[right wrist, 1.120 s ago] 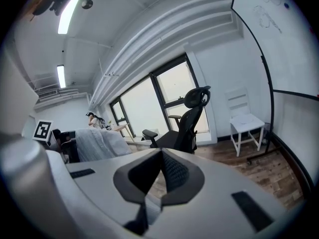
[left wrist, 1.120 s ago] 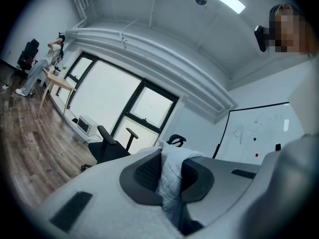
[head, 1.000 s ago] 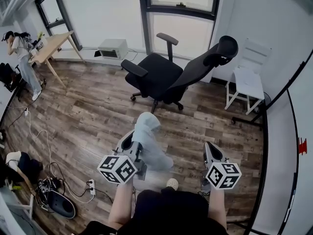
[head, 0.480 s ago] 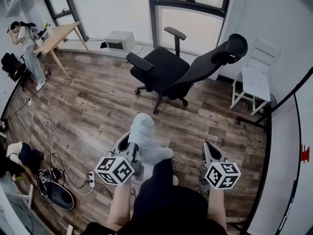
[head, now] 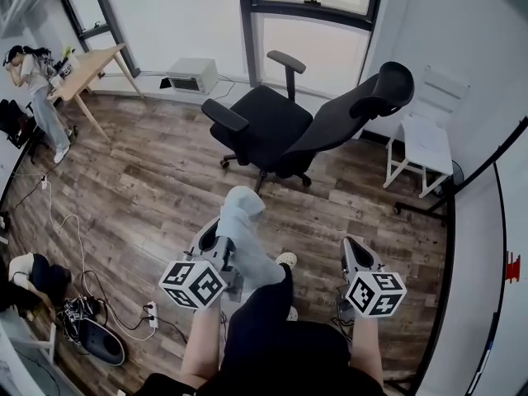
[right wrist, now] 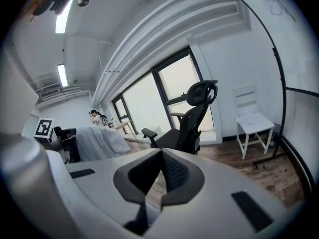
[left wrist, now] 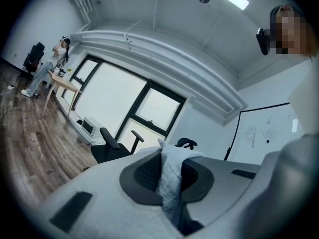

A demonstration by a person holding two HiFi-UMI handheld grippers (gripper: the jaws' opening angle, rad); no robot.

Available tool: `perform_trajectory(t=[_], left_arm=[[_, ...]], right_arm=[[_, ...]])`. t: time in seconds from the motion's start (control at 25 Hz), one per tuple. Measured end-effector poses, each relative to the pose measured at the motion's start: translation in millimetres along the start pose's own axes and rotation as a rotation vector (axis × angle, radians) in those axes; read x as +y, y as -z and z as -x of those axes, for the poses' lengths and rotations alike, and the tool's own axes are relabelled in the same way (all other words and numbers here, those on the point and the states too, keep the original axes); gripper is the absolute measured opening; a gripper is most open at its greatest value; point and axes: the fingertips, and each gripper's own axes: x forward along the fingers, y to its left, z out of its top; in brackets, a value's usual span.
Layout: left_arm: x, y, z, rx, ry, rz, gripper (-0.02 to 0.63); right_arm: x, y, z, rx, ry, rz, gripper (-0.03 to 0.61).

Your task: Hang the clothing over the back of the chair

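Observation:
A black office chair (head: pixel 272 130) stands by the window, its back (head: pixel 338 122) reclined to the right. My left gripper (head: pixel 214 239) is shut on a pale grey garment (head: pixel 243 229), which bunches over its jaws and hangs down. In the left gripper view the cloth (left wrist: pixel 172 176) is pinched between the pads, with the chair (left wrist: pixel 112 151) far ahead. My right gripper (head: pixel 353 247) is held at the right, short of the chair, shut with nothing in it. In the right gripper view its pads meet at my right gripper (right wrist: pixel 160 156); the chair (right wrist: pixel 192 123) is ahead, the garment (right wrist: pixel 99 142) at left.
A small white chair (head: pixel 425 143) stands at the right wall beside a black stand (head: pixel 462 172). A wooden desk (head: pixel 87 68) and a person (head: pixel 37 97) are at the far left. A white box (head: pixel 191 77) sits under the window. Cables and a power strip (head: pixel 153 312) lie at lower left.
The person holding the grippers has stepped forward, one leg and shoe now showing between the grippers. Both grippers came a little nearer the chair. The garment stays in the left gripper.

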Motion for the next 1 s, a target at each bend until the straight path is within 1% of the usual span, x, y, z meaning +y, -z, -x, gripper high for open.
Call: perform_trajectory(t=[0.52, 1.0], left_arm=[[21.8, -29.6, -110.4, 0.007, 0.015, 0.02, 0.015], [46.0, -49.6, -171.5, 0.029, 0.047, 0.028, 0.015]], right_arm=[[-37.1, -75.1, -86.8, -0.024, 0.019, 0.008, 0.002], [-41.9, -106.4, -138.5, -0.03, 0.046, 0.006, 0.002]])
